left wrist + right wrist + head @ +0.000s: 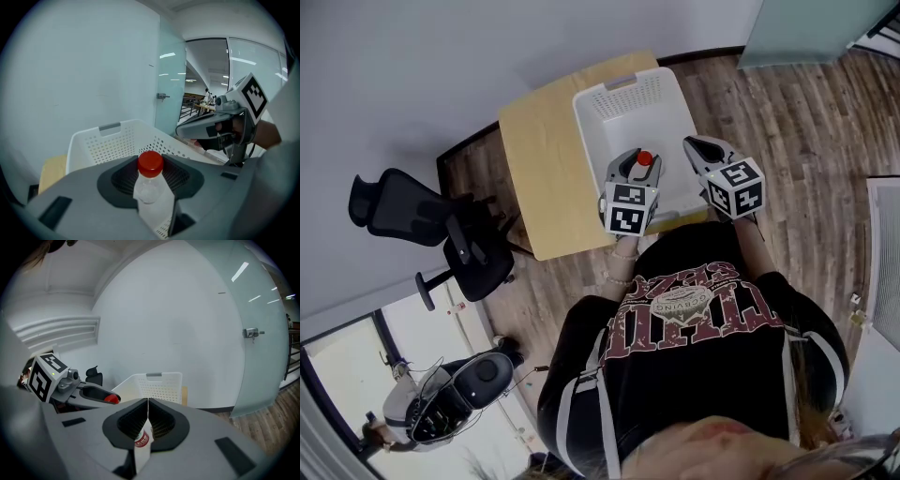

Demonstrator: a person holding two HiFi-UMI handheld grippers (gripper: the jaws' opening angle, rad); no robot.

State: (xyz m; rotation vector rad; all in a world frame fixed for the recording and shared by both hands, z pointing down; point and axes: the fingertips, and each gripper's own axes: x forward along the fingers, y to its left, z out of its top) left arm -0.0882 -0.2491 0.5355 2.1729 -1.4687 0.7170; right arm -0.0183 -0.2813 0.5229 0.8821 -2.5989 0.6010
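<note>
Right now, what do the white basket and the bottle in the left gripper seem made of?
White basket: matte plastic, judging by moulded perforated walls. Bottle in the left gripper: probably clear plastic, see-through body; glossy red cap, likely plastic.

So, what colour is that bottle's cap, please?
Red; the cap of the clear plastic bottle shows best in the left gripper view.

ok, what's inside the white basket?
In the white basket, only perforated floor shows at the far end. The near end is covered by the left hand-held gripper, shut on a red-capped bottle, and the right hand-held gripper.
</note>
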